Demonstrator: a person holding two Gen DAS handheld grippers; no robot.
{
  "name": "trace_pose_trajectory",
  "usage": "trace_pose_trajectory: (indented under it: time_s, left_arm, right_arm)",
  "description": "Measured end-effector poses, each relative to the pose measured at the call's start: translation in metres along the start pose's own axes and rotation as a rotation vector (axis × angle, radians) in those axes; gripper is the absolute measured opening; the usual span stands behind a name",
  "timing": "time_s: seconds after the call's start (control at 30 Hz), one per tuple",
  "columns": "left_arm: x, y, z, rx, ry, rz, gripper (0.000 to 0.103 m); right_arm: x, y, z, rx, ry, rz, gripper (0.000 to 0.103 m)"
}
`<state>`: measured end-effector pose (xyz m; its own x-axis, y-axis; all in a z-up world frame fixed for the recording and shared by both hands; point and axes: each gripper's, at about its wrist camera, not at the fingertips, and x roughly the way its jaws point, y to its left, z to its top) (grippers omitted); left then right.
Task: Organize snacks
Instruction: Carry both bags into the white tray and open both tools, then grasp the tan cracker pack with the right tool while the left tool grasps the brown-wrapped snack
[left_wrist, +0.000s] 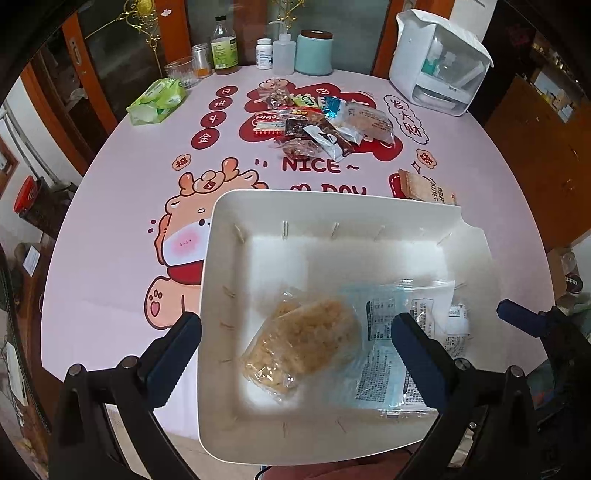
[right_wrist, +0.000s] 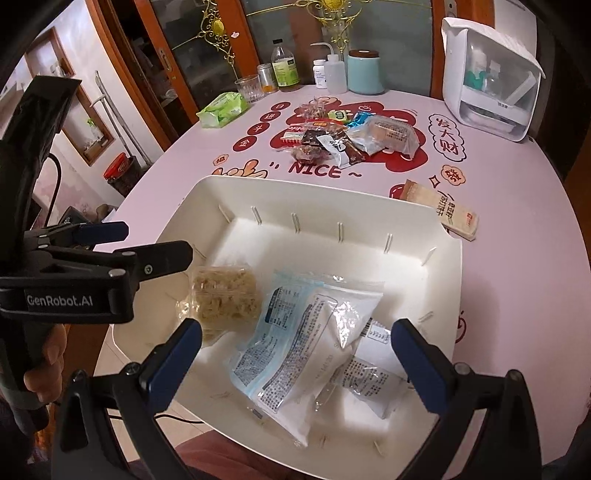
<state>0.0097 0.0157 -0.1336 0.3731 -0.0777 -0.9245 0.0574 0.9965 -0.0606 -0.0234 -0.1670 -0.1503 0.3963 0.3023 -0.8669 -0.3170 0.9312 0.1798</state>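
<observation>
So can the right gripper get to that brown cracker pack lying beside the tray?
Probably yes. The right gripper is open and empty, and the cracker pack lies alone just past the tray, nothing on top of it.

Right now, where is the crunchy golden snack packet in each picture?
Left wrist view: golden snack packet lies low in the middle, in the white tray.
Right wrist view: it lies left of centre, at the tray's left side.
Shared landmark: the blue-and-white packet right beside it.
</observation>
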Motion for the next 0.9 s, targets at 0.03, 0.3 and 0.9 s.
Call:
trace_pose_trajectory:
  time_s: [0.03, 0.3, 0.9]
  left_arm:
    - [0.000, -0.001, 0.001, 0.003, 0.001, -0.001, 0.102]
    - [0.006, -0.011, 0.006, 0.035, 0.005, -0.010, 0.102]
    - [-0.010, -0.015, 0.083, 0.115, -0.111, 0.053, 0.102]
  right_arm:
    - [0.000, 0.000, 0.000, -0.003, 0.001, 0.002, 0.103]
    - [0.000, -0.008, 0.002, 0.026, 0.006, -0.013, 0.103]
    - [-0.033, -0.071, 0.073, 0.044, -0.168, -0.195, 0.089]
